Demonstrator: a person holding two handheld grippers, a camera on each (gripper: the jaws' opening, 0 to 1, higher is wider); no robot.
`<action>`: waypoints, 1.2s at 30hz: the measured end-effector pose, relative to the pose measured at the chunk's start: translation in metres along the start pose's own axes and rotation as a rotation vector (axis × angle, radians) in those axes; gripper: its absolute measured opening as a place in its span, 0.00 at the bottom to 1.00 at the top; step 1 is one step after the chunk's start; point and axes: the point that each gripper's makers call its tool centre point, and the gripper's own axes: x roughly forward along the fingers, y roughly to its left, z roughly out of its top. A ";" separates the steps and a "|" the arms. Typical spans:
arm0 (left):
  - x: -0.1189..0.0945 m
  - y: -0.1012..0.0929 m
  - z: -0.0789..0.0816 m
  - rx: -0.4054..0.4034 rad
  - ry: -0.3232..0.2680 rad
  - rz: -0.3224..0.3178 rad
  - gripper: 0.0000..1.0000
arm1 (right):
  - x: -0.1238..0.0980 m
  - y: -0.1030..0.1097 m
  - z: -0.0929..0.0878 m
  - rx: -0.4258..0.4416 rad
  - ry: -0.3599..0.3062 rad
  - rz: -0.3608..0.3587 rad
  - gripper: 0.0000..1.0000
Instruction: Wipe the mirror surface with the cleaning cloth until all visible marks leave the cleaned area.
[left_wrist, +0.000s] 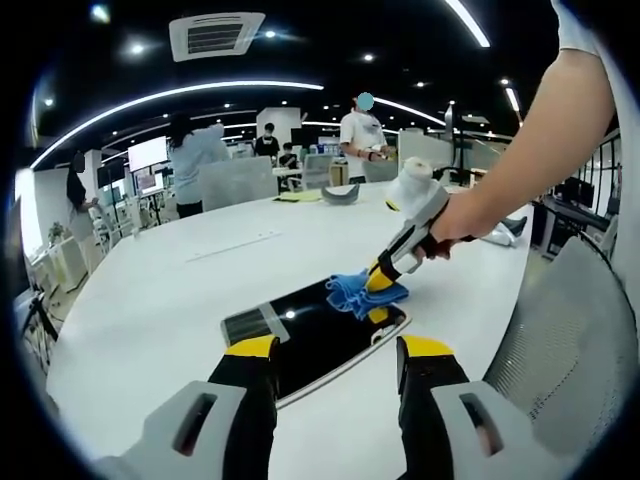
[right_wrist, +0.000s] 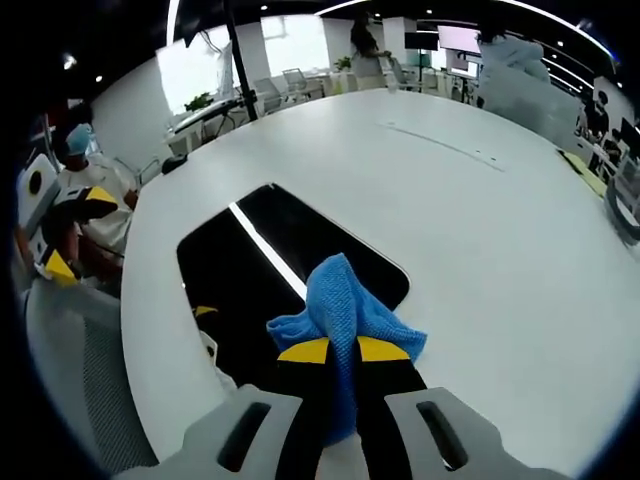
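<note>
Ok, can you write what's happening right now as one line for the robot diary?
step: wiping | right gripper: shut on blue cloth, pressing it on mirror | left gripper: open, hovering near mirror edge | table: white

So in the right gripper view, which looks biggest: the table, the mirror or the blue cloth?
Largest to smallest, as they look:
1. White table
2. Mirror
3. Blue cloth, pinched in the right tool; it sits nearest the camera, so it looks bigger than it is.

Both grippers, left gripper (left_wrist: 338, 352) and right gripper (right_wrist: 343, 350), have grey bodies, black jaws, yellow tips; behind them, a white short sleeve (left_wrist: 572, 25).
</note>
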 end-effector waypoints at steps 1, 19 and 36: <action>0.000 0.000 0.000 0.000 0.000 0.001 0.46 | 0.000 0.000 0.000 -0.001 0.001 0.000 0.04; 0.000 0.000 -0.001 -0.002 0.005 0.000 0.46 | 0.000 0.003 0.000 -0.032 0.009 -0.003 0.04; 0.000 0.001 0.000 -0.006 0.002 0.002 0.45 | 0.009 0.019 0.009 -0.150 0.014 0.041 0.03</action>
